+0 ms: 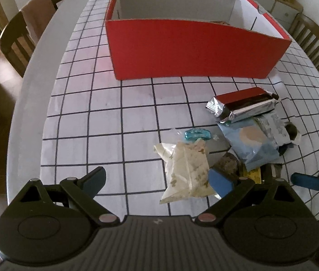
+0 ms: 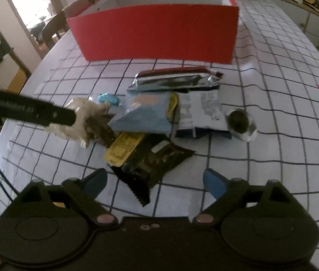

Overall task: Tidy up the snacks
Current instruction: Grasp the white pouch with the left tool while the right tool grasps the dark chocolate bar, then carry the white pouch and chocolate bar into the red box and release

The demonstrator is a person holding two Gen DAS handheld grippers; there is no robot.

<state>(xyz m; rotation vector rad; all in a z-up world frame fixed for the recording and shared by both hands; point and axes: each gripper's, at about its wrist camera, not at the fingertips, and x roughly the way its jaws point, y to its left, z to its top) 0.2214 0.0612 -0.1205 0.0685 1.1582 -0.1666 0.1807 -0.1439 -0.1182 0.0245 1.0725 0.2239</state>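
White grid-patterned cloth covers the surface (image 1: 105, 113), with wooden chairs (image 1: 17, 43) at its edges and a red box (image 1: 193, 52) standing open at the far side. All the snacks lie heaped just in front of that box.

From the left wrist camera, the box's white inside walls show. A cream wrapper (image 1: 186, 171) sits nearest, a small teal candy (image 1: 197, 134) just behind it toward the box, and a pale blue bag (image 1: 252, 144) under a red-and-silver foil pack (image 1: 243, 106) that lies closest to the box. The left gripper (image 1: 157, 180) has its fingers spread wide, the cream wrapper between them but not pinched.

Only the right wrist camera shows a black packet (image 2: 152, 164) with a sawtooth edge and a yellow packet (image 2: 123, 149) touching it, both farthest from the box, and a dark round snack (image 2: 238, 119) in clear wrap to the right of the pile. A white printed bag (image 2: 200, 110) lies beside the blue bag (image 2: 146, 113). The right gripper (image 2: 155, 180) has its fingers apart, the black packet's corner between them, untouched.
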